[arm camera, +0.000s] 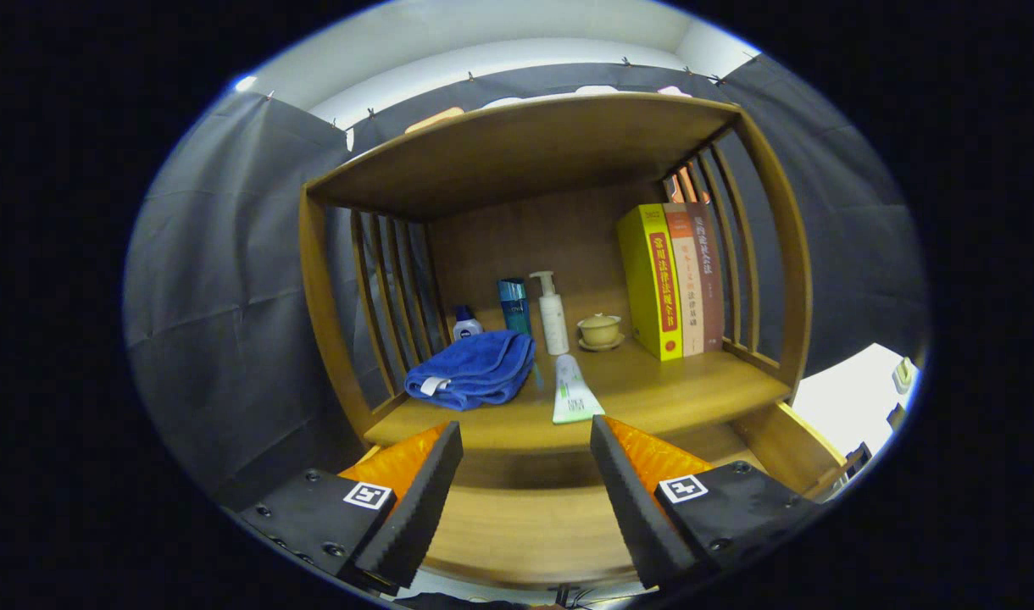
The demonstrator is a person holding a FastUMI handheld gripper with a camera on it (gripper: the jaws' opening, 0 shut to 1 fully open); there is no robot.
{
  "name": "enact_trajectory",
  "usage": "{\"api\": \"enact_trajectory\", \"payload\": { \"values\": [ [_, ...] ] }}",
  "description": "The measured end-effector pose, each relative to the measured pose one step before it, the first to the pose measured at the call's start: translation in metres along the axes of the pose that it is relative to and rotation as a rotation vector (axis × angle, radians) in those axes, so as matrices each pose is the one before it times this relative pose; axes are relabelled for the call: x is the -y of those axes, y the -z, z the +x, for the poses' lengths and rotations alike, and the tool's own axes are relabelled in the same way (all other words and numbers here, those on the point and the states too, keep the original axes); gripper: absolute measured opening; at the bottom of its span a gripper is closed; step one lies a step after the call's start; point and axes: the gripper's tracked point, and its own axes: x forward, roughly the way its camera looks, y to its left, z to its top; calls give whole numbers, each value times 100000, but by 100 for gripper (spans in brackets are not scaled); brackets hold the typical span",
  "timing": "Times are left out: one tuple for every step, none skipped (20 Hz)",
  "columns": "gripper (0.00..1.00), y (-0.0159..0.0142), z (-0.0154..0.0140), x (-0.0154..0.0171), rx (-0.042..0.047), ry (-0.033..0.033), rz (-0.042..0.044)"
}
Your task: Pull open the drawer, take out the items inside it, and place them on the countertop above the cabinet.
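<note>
Gripper (pixel 525 462) being held released, nothing between fingers, over pulled-out drawer (pixel 525 529). Blue towel (pixel 475 370), tube (pixel 574 394) lying on countertop (pixel 669 391). Drawer interior being best checked for leftovers.

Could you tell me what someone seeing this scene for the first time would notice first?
Probably the blue towel, folded on the wooden countertop beyond the left finger, and the yellow book standing upright with two others by the right slats. Between them stand bottles and a small lidded cup, with a white tube lying just ahead of the open, empty hand-held gripper, which hangs above the pulled-out drawer.
</note>
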Motion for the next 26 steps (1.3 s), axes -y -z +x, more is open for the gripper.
{"api": "enact_trajectory", "payload": {
  "values": [
    [99, 1077, -1026, 437, 10, 1286, -527],
    [99, 1012, -862, 184, 180, 1209, -629],
    [99, 901, -937, 205, -49, 762, -905],
    [99, 759, -865, 197, 253, 845, -1041],
    [99, 590, -720, 240, 919, 1147, -1322],
    [99, 374, -777, 328, 2013, 1420, -1608],
    [99, 239, -796, 258, 2302, 1064, -2397],
    [99, 352, -434, 287, 1873, 1694, -2483],
    [99, 489, -537, 391, 1197, 2150, -1780],
    [99, 674, -589, 28, 480, 1050, -961],
    [99, 771, -356, -246, -469, -383, -197],
    [99, 812, -49, -341, -1079, -851, 29],
    [99, 799, -202, -205, -1391, -706, -96],
    [99, 721, -149, 58, -1317, -7, -102],
    [99, 570, -53, 97, -534, 248, -103],
    [99, 401, 171, 143, -424, 413, -160],
    [99, 298, 155, 66, 269, 304, -309],
    [99, 222, 183, 98, 134, 330, -374],
    [99, 332, 231, 72, -134, 213, -427],
    [99, 277, 82, 52, -617, 146, -269],
    [99, 366, 129, -1, -386, 174, 144],
    [99, 177, 178, -22, -302, 139, 420],
    [99, 208, 186, -110, -196, -211, 203],
    [99, 353, 248, -126, -694, 26, -180],
    [99, 376, 214, 155, -824, 1267, -625],
    [99, -109, -156, 179, 569, 1063, -905]
  ]
}}
